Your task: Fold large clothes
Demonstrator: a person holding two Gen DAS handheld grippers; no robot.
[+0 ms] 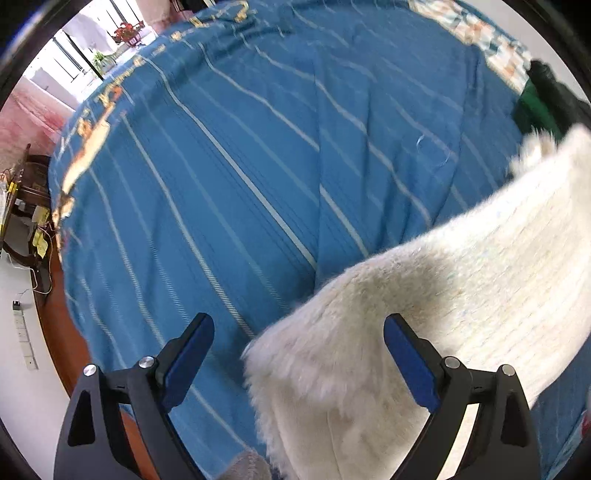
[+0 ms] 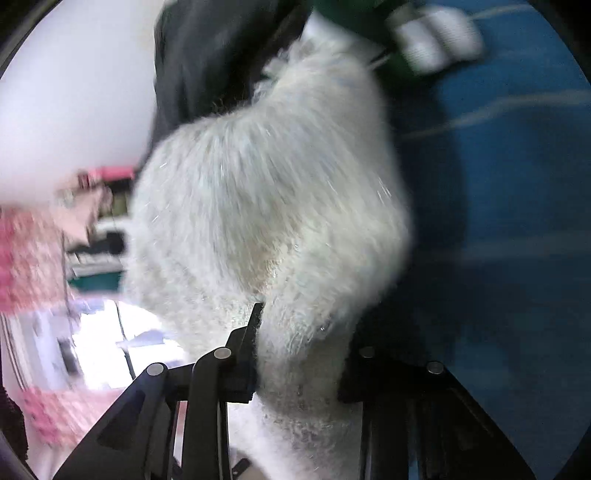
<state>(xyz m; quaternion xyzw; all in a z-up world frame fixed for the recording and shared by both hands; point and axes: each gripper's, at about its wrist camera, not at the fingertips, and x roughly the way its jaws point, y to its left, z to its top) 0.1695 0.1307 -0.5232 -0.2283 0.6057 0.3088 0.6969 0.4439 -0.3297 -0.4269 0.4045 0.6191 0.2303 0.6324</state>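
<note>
My left gripper (image 1: 298,345) hangs released above the white fluffy garment (image 1: 424,295) draped on the blue striped bedspread (image 1: 240,147). My right gripper (image 2: 303,332) clenches the fleece. Risk: one-sided hold, so the fold may slump crooked.

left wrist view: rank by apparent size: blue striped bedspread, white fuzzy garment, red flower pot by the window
1. blue striped bedspread, fills most of the view.
2. white fuzzy garment, lower right; it lies near the camera, which enlarges it.
3. red flower pot, tiny and far away.
</note>
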